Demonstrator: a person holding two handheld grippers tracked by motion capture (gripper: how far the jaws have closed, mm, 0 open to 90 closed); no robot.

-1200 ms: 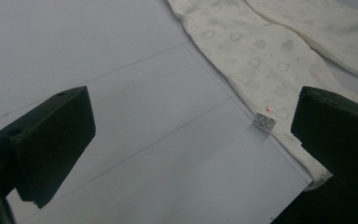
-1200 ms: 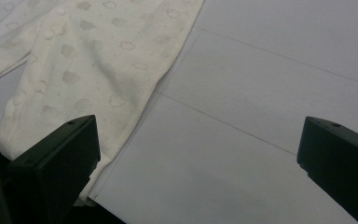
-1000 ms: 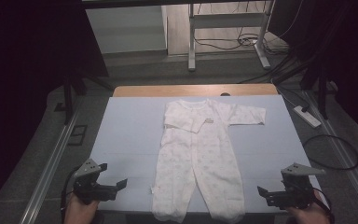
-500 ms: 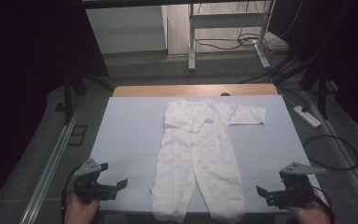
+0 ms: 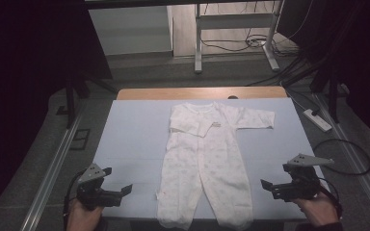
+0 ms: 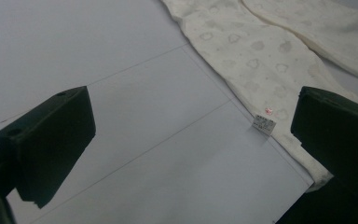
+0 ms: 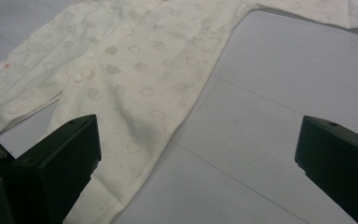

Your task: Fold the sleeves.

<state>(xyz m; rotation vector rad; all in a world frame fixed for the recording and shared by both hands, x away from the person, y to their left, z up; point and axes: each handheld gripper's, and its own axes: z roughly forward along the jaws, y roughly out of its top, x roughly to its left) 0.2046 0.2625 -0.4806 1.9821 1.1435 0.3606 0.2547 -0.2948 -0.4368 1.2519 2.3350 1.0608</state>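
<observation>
Left gripper [image 5: 107, 193] jaws apart, right gripper [image 5: 280, 186] likewise, hand-held

A pale blue table top [image 5: 130, 139] with a strip of bare wood [image 5: 202, 93] along its far edge stands in a dimly lit room with a grey carpeted floor [image 5: 139, 72]. Thin seam lines cross the blue surface. Metal rails [image 5: 53, 168] run along the floor at both sides of the table. Beyond it, the white legs of a metal frame [image 5: 197, 43] rest on the floor among loose black cables [image 5: 236, 45]. A white power strip [image 5: 317, 120] lies on the floor to the right, with a looped black cable [image 5: 351, 159] near it. Dark curtains [image 5: 24, 57] close in both sides, and a light wall panel [image 5: 130, 29] stands behind.
</observation>
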